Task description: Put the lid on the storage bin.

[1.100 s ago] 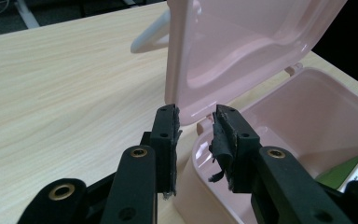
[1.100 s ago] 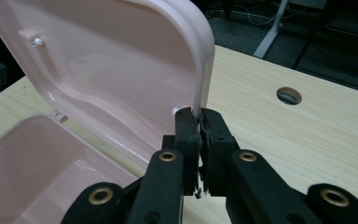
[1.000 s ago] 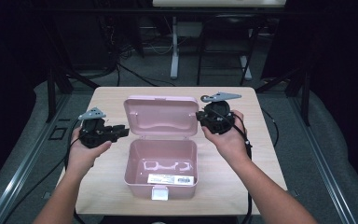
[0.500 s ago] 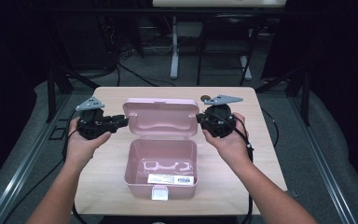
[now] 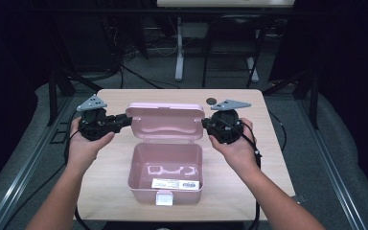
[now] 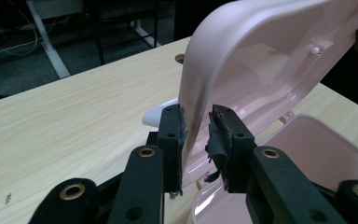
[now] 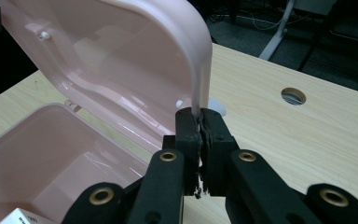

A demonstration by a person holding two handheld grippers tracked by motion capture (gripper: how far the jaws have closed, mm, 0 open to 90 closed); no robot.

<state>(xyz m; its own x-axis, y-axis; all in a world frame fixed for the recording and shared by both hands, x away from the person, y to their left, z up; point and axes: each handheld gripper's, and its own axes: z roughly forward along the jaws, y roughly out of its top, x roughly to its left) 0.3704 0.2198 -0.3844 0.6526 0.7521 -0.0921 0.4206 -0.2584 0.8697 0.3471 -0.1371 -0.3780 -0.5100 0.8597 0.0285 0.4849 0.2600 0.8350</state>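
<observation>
A pink plastic box (image 5: 139, 165) stands in the middle of the table with its lid (image 5: 165, 122) raised upright at the back. My left gripper (image 5: 127, 116) is at the lid's left edge. In the left gripper view it (image 6: 196, 126) stands open, one jaw on each side of the lid's rim (image 6: 193, 100) with a small gap. My right gripper (image 5: 204, 123) is at the lid's right edge. In the right gripper view it (image 7: 199, 122) is shut on the thin rim (image 7: 200, 84). The box base (image 7: 37, 154) lies open below.
A white label (image 5: 175, 183) lies inside the box at its front, and a white latch (image 5: 163, 197) hangs on the front wall. The wooden table (image 5: 278, 158) has a cable hole (image 5: 211, 100) behind the lid. Dark floor, cables and table legs lie beyond.
My left gripper has moved up and to the right, from beside the box to the lid's left edge. The right gripper has stayed on the lid's right edge.
</observation>
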